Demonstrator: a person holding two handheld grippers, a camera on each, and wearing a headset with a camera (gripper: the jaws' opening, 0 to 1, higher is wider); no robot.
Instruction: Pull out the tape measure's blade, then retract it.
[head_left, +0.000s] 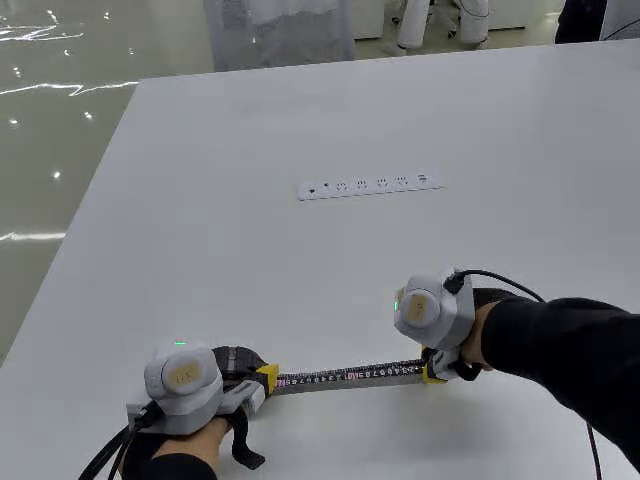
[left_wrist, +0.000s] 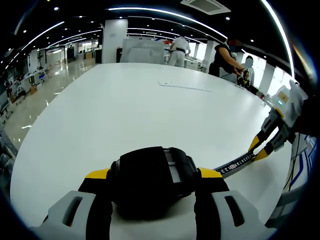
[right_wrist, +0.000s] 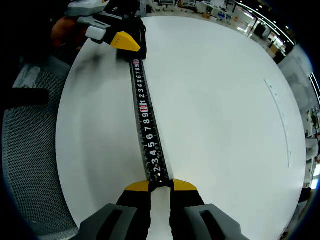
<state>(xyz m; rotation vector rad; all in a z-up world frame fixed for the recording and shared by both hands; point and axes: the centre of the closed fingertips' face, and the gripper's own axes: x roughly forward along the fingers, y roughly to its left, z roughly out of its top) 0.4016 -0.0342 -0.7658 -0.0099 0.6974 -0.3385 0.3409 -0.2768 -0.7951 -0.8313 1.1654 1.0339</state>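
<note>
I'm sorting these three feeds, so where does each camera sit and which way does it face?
Head view: on the headset, facing forward and down at the table, left hand-held gripper and right hand-held gripper; a sleeve shows.
Left gripper view: on the left one, facing along its jaws, clamped on the tape case.
Right gripper view: on the right one, facing along the pinched blade toward the tape case.
Shared: all show the blade.

1. My left gripper (head_left: 258, 384) is clamped on the tape measure case (left_wrist: 152, 187), one yellow-tipped jaw on each side of it.
2. My right gripper (head_left: 436, 374) pinches the blade (right_wrist: 147, 130) at its free end, well apart from the case.
3. My black-sleeved right arm (head_left: 560, 345) reaches in, pointing toward the case.
</note>
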